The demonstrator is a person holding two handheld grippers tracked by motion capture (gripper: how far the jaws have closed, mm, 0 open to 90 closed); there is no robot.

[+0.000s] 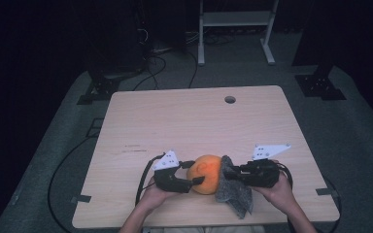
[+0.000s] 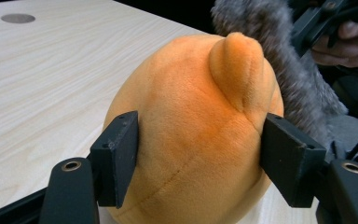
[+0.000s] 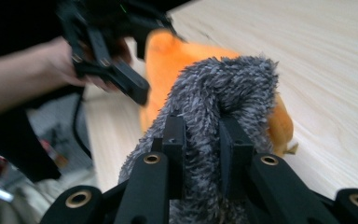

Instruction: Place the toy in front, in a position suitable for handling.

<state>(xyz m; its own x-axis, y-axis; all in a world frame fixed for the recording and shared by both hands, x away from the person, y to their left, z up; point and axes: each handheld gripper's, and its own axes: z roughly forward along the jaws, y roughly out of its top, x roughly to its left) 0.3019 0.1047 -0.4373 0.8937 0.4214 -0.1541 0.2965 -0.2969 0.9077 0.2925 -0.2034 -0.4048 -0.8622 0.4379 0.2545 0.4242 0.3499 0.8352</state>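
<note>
Your left hand-held gripper (image 2: 198, 154) clamps the round orange plush toy (image 2: 191, 140) near the front edge of the pale wooden surface (image 1: 175, 116), steadying it so your right hand-held gripper (image 3: 203, 140), pinching the fuzzy grey cloth (image 3: 223, 88), can rub it.

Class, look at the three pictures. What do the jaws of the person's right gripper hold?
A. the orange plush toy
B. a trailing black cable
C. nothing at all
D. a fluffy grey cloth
D: in the right gripper view the jaws of the right gripper pinch the fluffy grey cloth, while the orange plush toy sits between the jaws of the left gripper.
</note>
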